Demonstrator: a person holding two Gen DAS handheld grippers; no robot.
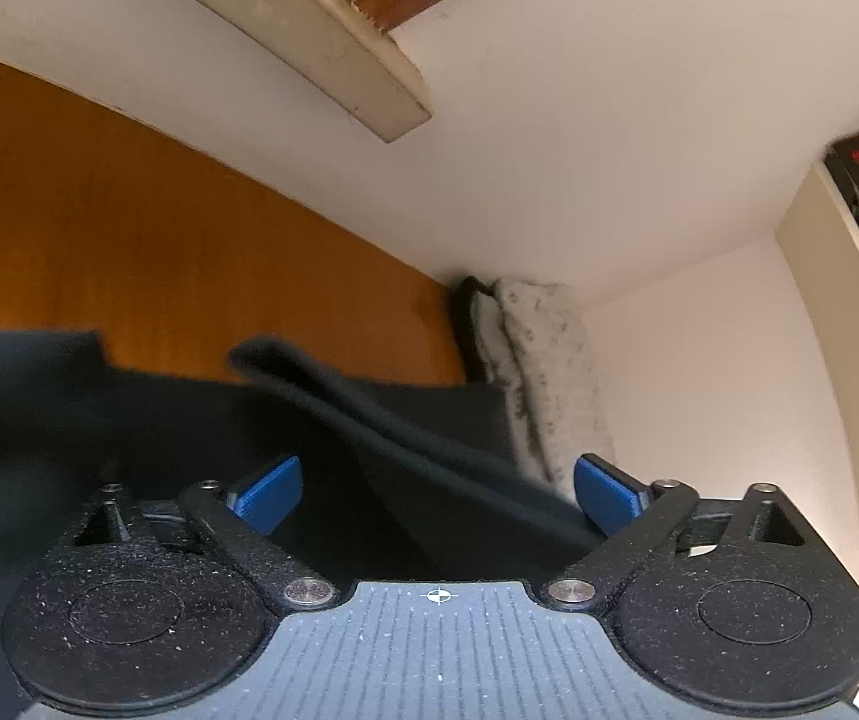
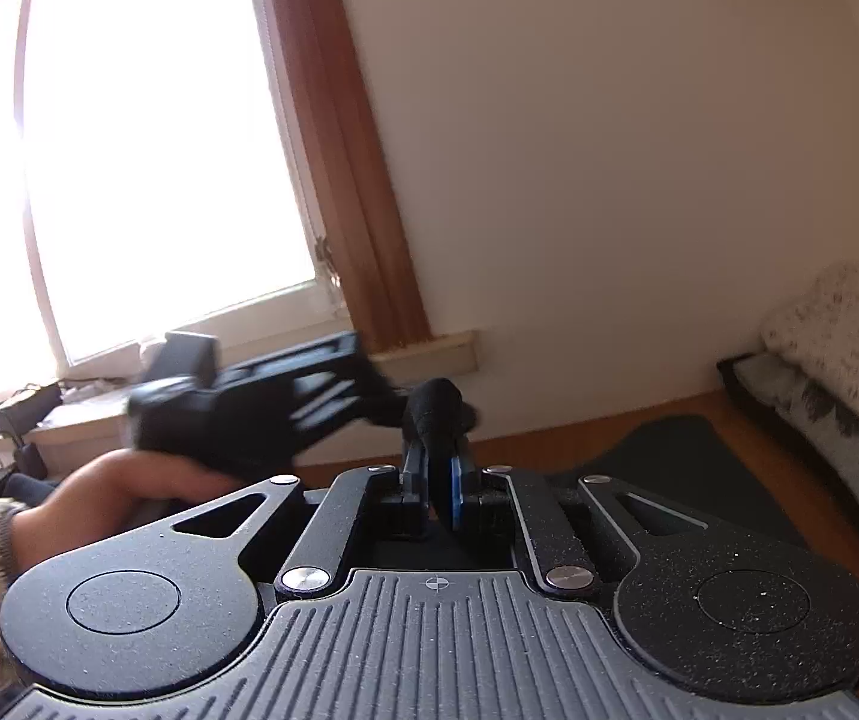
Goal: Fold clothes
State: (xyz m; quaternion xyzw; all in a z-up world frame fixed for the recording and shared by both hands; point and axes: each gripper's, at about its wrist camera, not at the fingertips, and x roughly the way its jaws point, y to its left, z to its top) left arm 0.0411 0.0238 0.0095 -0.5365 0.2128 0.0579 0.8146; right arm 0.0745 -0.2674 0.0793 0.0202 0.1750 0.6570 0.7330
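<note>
Your right gripper [image 2: 438, 480] had its fingers clamped on a bunched fold of the dark garment [image 2: 438, 405], raised off the floor [image 2: 747, 420]. Your left gripper [image 1: 435, 495] stood with fingers apart over the cloth. A second pinch on the matching edge, held level, would likely keep the fold square.

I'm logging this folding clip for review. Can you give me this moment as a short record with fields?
left gripper: black two-finger gripper with blue pads, open, dark cloth lying between the fingers
right gripper: matching black gripper, shut on a bunched fold of black fabric garment
garment: partly lifted, a ridge of it raised off the wooden floor
other gripper seen from right view: held by a bare forearm
background: bright window, patterned cushion
</note>
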